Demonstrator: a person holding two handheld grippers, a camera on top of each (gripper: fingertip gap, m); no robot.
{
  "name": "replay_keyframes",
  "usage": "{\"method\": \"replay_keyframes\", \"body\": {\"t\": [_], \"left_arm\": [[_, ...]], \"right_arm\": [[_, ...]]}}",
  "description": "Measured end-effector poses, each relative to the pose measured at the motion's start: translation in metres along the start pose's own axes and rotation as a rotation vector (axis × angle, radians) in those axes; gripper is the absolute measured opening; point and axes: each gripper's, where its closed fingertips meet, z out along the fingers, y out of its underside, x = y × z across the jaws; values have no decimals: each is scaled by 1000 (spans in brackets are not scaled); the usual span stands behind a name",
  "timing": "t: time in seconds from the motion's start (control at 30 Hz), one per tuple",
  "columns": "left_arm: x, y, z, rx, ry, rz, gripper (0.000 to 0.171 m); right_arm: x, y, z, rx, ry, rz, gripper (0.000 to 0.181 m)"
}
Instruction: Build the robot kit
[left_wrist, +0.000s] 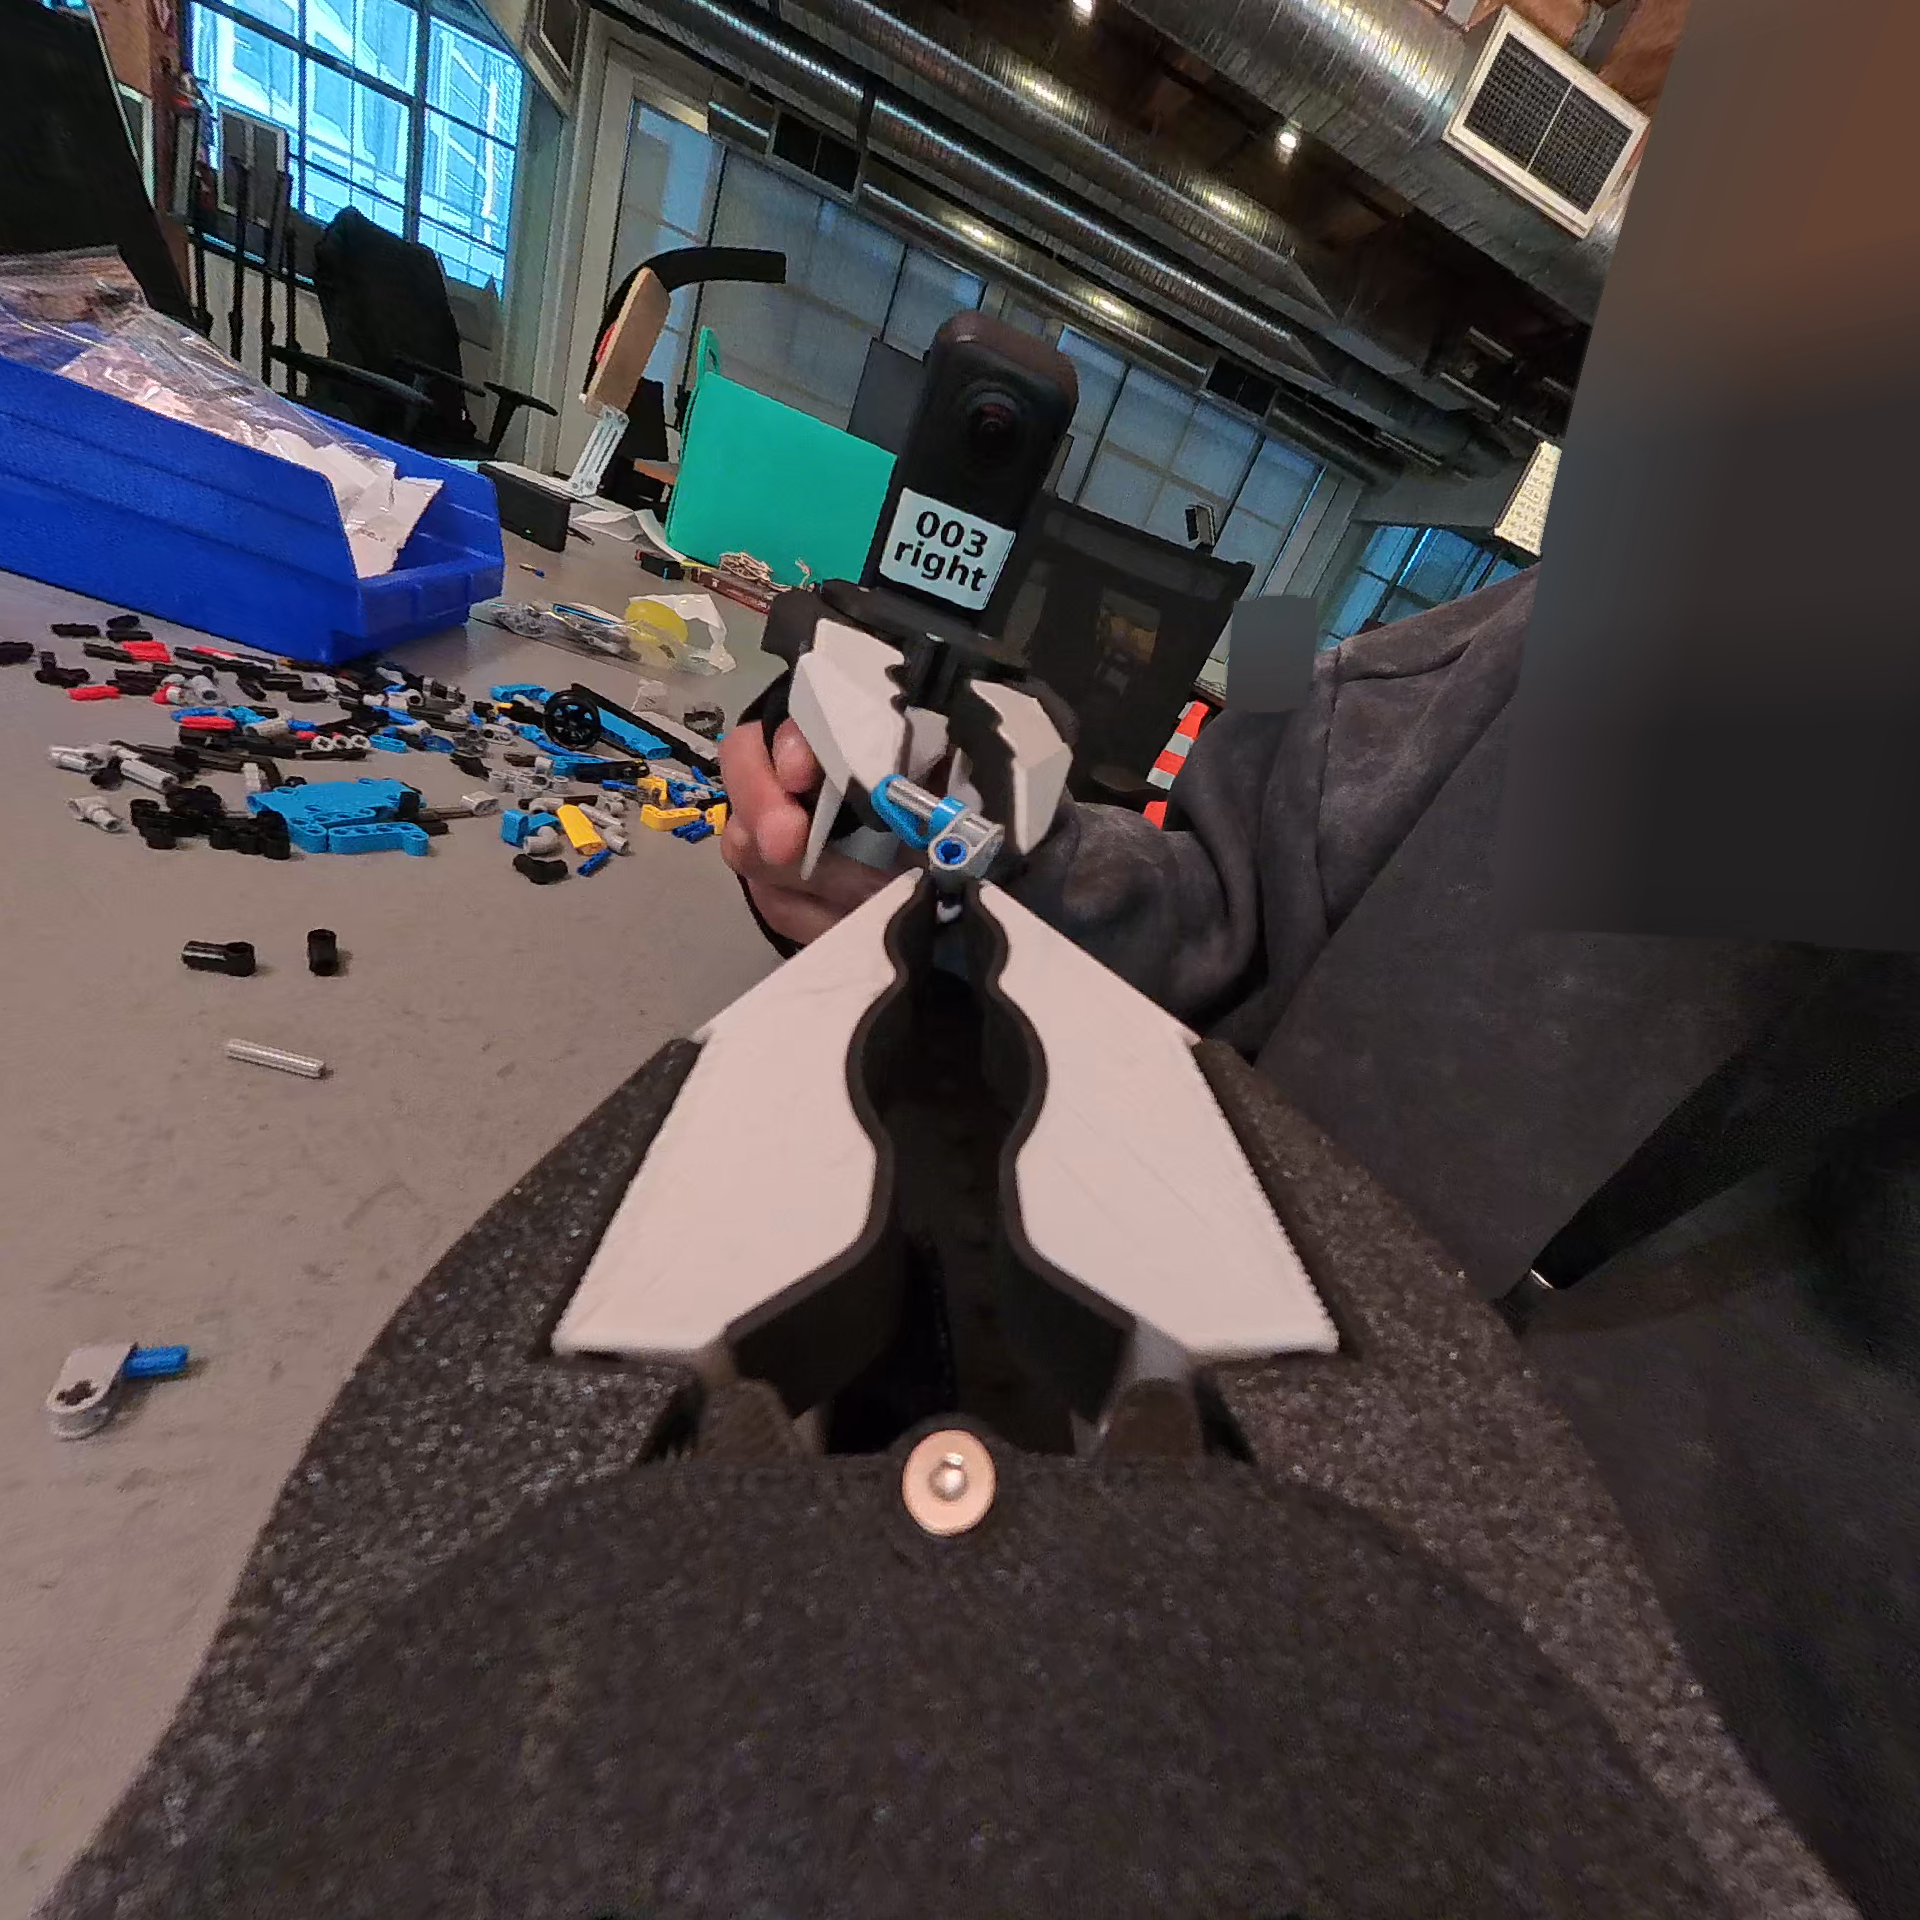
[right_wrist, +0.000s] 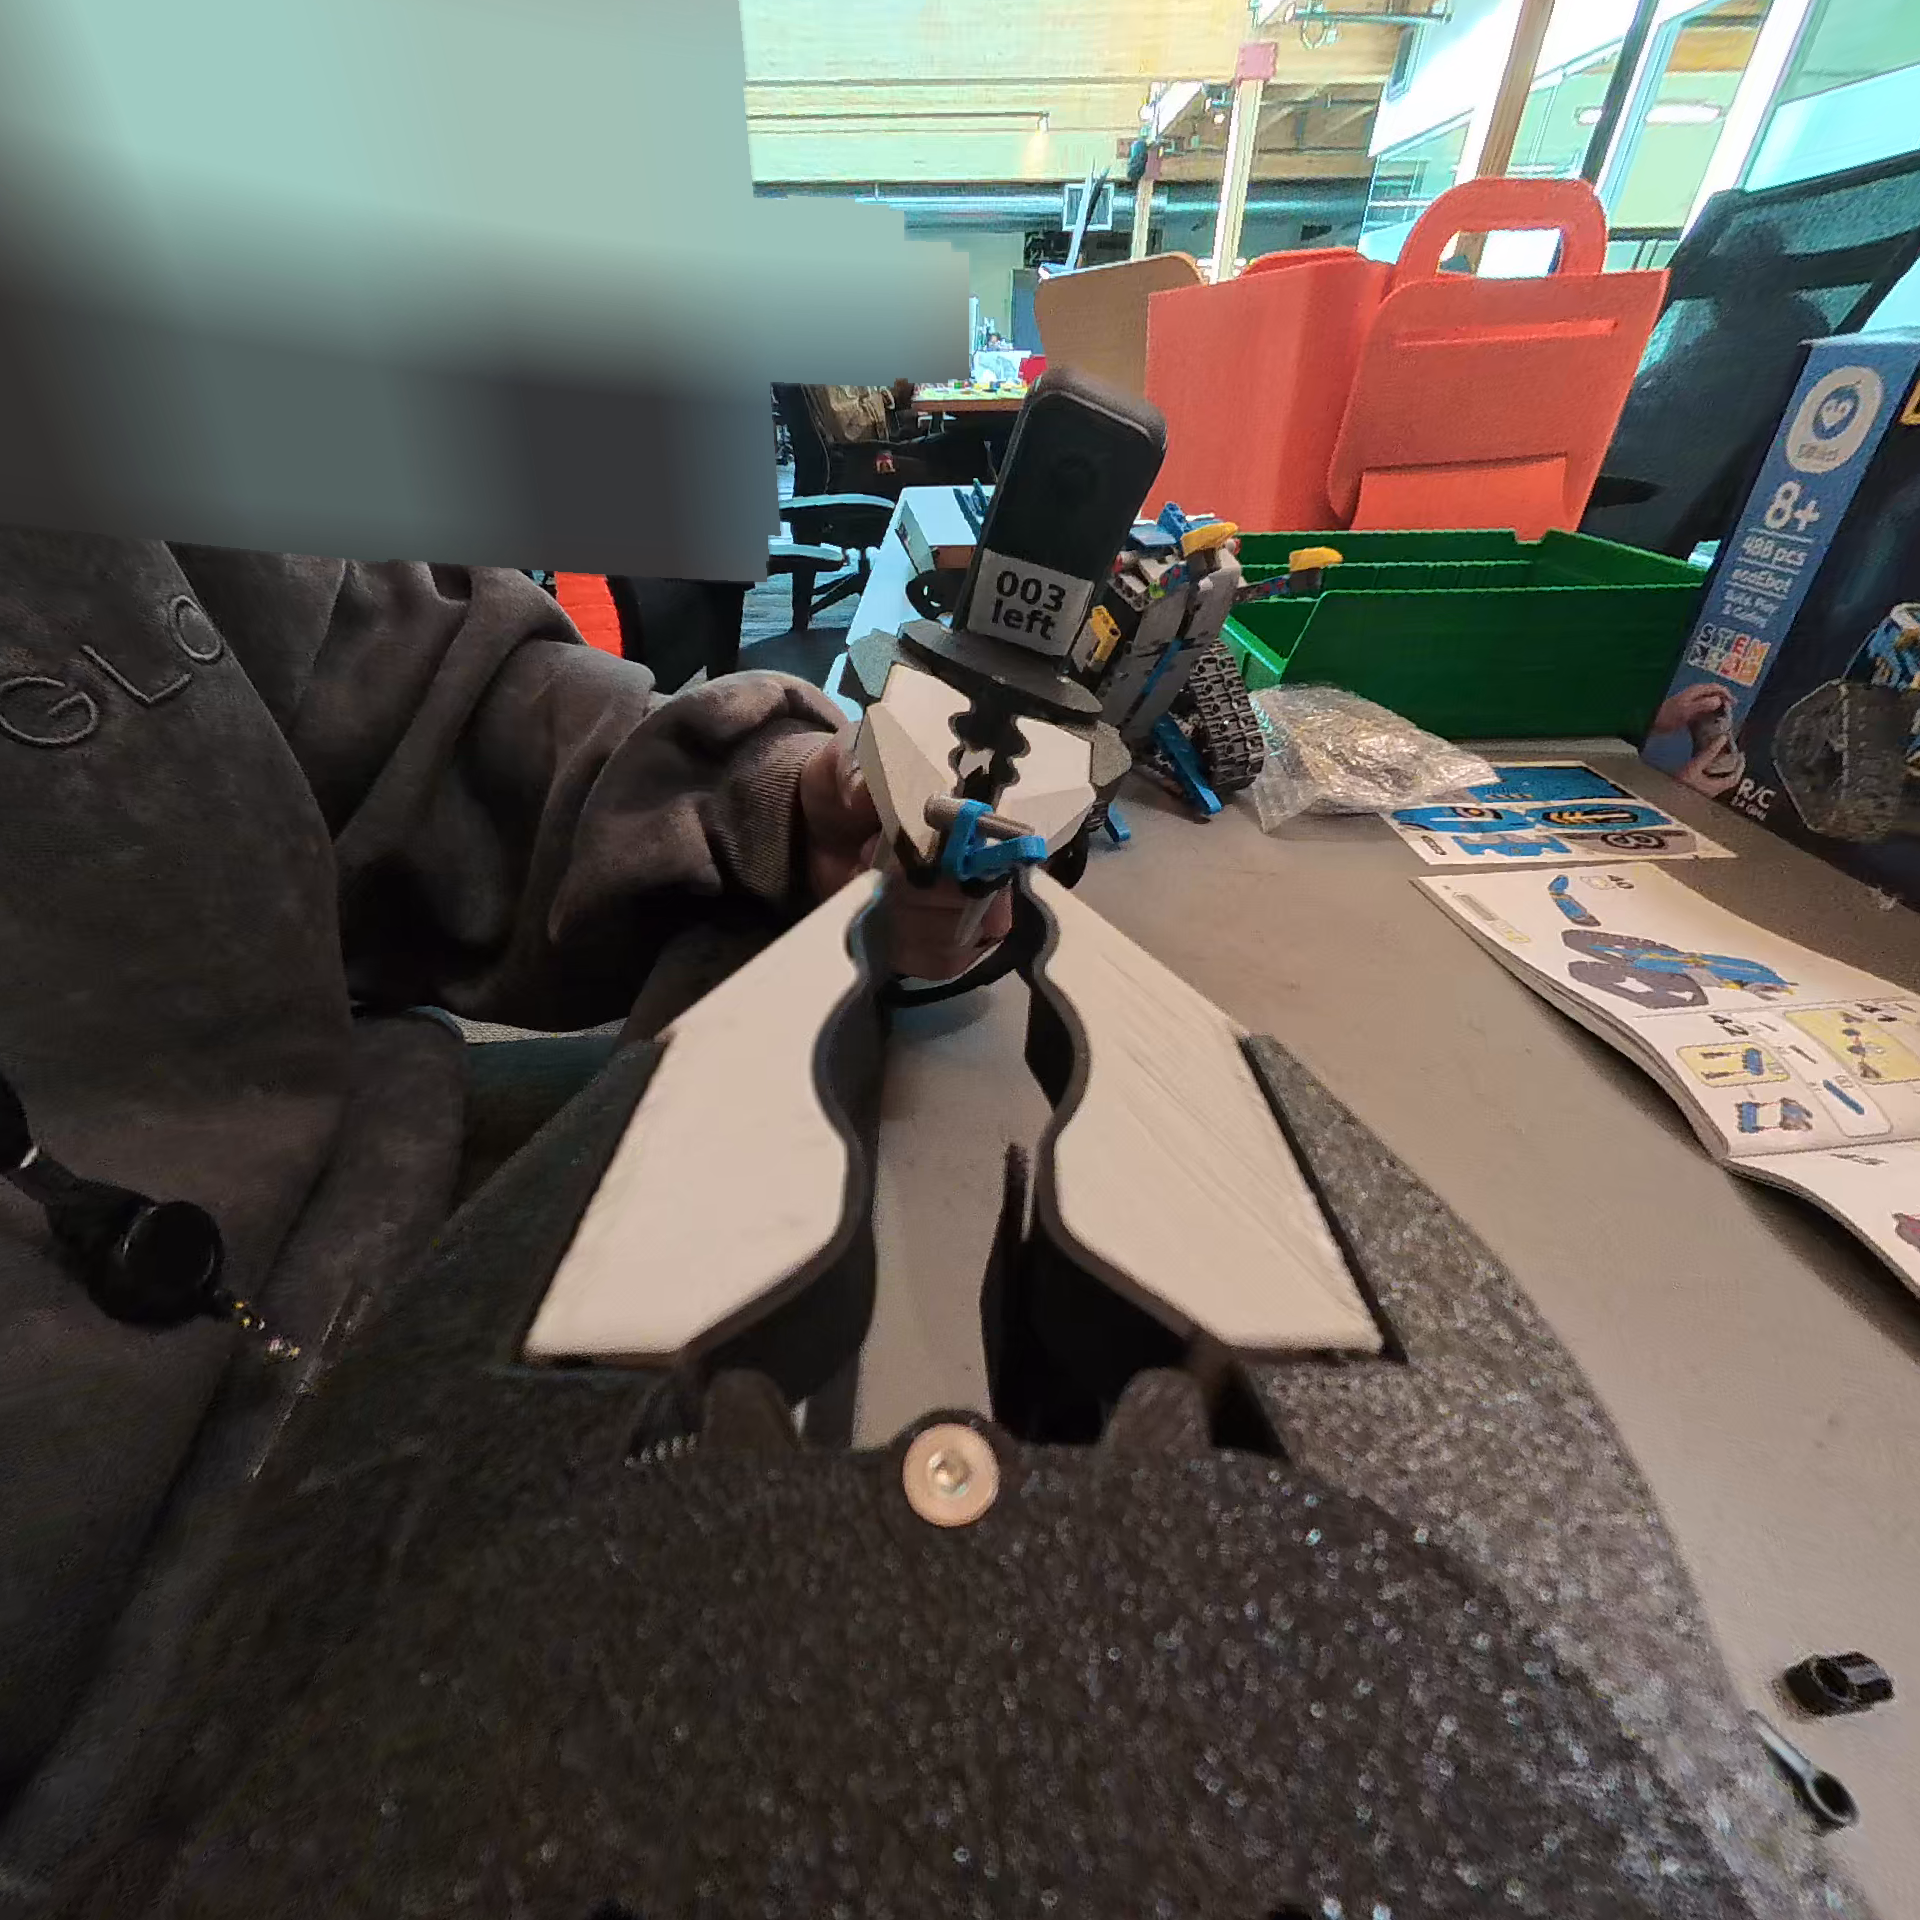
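Observation:
A small blue and grey brick assembly (left_wrist: 914, 810) is held in the air between both grippers, above the grey table's (left_wrist: 312, 1195) near edge. My left gripper (left_wrist: 943, 891) is shut, its tips pinching the grey connector end with a blue pin. My right gripper (right_wrist: 956, 883) faces it, its fingertips closed around the blue part of the assembly (right_wrist: 987, 847). The right gripper also shows in the left wrist view (left_wrist: 925, 821), and the left gripper in the right wrist view (right_wrist: 971, 805). A person's hands in grey sleeves hold both.
Loose blue, black, grey and yellow pieces (left_wrist: 343, 748) lie by a blue bin (left_wrist: 208, 520). A metal pin (left_wrist: 275, 1060) and a grey-blue piece (left_wrist: 104, 1382) lie nearer. A tracked model (right_wrist: 1184, 665), green bin (right_wrist: 1455, 623), open booklet (right_wrist: 1714, 1029) and box (right_wrist: 1818, 582) are on the right. My left and right fingertips are right by each other.

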Motion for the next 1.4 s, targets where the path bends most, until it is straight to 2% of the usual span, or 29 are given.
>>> {"method": "replay_keyframes", "body": {"t": [0.7, 1.0, 1.1, 1.17, 1.3, 1.4], "left_arm": [[-6, 10, 4, -62, -41, 9, 2], [-29, 28, 5, -194, -241, 173, 3], [-35, 29, 5, -206, -278, 179, 2], [-40, 29, 4, -206, -302, 165, 0], [-45, 28, 1, -196, -318, 137, 0], [-45, 27, 0, -189, -323, 137, 0]], "right_arm": [[9, 0, 1, 16, 35, 37, 23], [22, 19, 0, -107, 130, -9, 18], [25, 22, 0, -123, 143, -10, 17], [19, 25, 3, -140, 112, -17, 9], [20, 27, 10, -173, 169, -140, 6], [22, 26, 7, -155, 156, -79, 6]]}}
